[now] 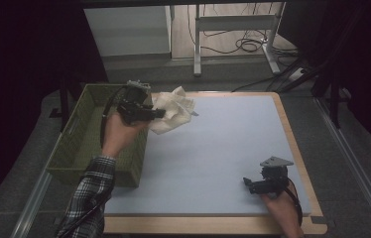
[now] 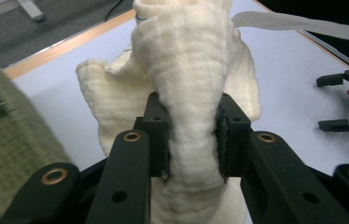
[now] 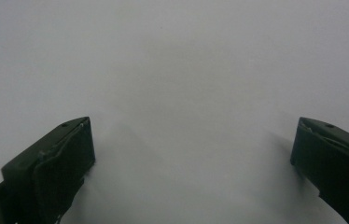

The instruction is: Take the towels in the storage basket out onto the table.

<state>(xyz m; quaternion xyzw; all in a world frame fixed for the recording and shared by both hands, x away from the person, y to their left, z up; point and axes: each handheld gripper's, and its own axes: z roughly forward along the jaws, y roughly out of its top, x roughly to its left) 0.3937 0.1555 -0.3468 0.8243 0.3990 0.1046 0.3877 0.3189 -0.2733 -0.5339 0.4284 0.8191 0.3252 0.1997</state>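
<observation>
A cream knitted cloth (image 1: 172, 111) hangs bunched above the table's far left corner, beside a green woven basket (image 1: 82, 136). My left gripper (image 1: 158, 113) is shut on the cloth. In the left gripper view both pads (image 2: 159, 135) pinch a thick fold of the cloth (image 2: 191, 93), which rises past them and drapes down behind. My right gripper (image 1: 247, 184) rests low on the pale blue table top (image 1: 223, 144) near the front right corner. Its jaws stand wide open, with only bare table surface (image 3: 182, 93) between them. The right gripper (image 2: 345, 100) also appears at the far right of the left gripper view.
The basket sits off the table's left edge, its near rim (image 1: 124, 148) just under my left forearm. A wooden border (image 1: 292, 144) frames the table top. Beyond the table stand a desk frame (image 1: 233, 29) and loose cables on the floor.
</observation>
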